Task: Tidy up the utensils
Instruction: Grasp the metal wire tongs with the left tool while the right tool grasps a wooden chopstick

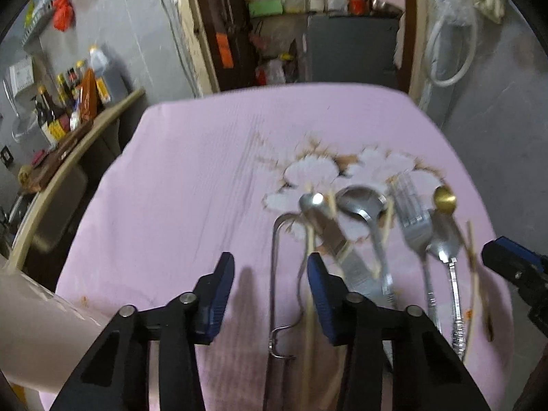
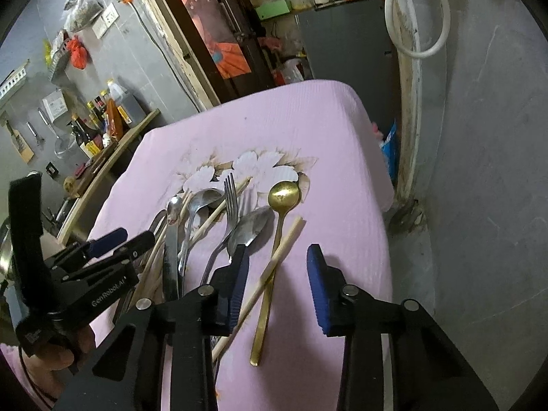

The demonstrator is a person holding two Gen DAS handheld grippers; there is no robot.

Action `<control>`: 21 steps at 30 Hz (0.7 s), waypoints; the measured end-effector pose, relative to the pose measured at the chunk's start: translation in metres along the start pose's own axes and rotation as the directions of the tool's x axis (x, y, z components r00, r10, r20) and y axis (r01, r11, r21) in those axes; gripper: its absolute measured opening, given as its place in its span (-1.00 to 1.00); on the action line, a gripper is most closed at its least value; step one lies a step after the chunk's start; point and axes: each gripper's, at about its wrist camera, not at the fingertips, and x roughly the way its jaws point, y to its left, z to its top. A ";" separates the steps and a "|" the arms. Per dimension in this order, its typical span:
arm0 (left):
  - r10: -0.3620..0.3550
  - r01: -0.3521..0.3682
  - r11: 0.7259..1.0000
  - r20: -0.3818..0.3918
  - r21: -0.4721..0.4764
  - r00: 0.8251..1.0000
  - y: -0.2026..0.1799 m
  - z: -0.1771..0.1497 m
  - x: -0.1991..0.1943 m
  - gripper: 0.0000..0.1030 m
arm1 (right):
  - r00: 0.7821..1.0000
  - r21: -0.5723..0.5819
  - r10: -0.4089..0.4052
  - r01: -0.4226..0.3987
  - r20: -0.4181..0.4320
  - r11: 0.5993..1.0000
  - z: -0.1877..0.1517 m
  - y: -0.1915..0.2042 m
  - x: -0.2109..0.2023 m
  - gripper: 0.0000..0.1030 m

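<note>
Nearest, the right gripper [image 2: 275, 286] hangs spread wide and empty over the gold spoon [image 2: 272, 257] and the chopstick [image 2: 263, 274] crossing it, probably lined up to lift one out; the left gripper [image 1: 270, 294] is likewise parted, grasping nothing, straddling the metal tongs [image 1: 275, 274] at the heap's 9 o'clock edge. Beyond, toward 12 o'clock, the utensils lie jumbled and overlapping on the pink tablecloth [image 2: 335, 130], seemingly unsorted: steel spoon [image 2: 251, 226], fork [image 2: 230, 198], ladle-like spoon [image 2: 202, 198], bowls pointing away; further chopsticks thread between them
</note>
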 end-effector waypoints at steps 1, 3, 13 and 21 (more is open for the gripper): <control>-0.008 0.008 1.000 -0.008 -0.010 1.000 0.002 0.001 0.003 -0.29 | 1.000 0.003 -0.002 0.002 -0.007 1.000 0.001 0.000 0.003 -0.46; -0.014 0.014 1.000 -0.031 -0.011 0.999 0.002 0.004 0.006 -0.31 | 1.000 0.011 -0.008 0.008 -0.020 1.000 0.002 0.001 0.008 -0.47; -0.097 0.095 0.995 -0.161 -0.017 0.982 0.005 0.021 0.026 -0.40 | 0.996 0.103 0.003 0.005 -0.086 0.995 0.006 -0.001 0.029 -0.58; -0.171 0.167 0.985 -0.206 -0.037 0.963 0.011 0.028 0.031 -0.55 | 0.995 0.172 0.001 0.016 -0.100 0.985 0.002 -0.001 0.035 -0.88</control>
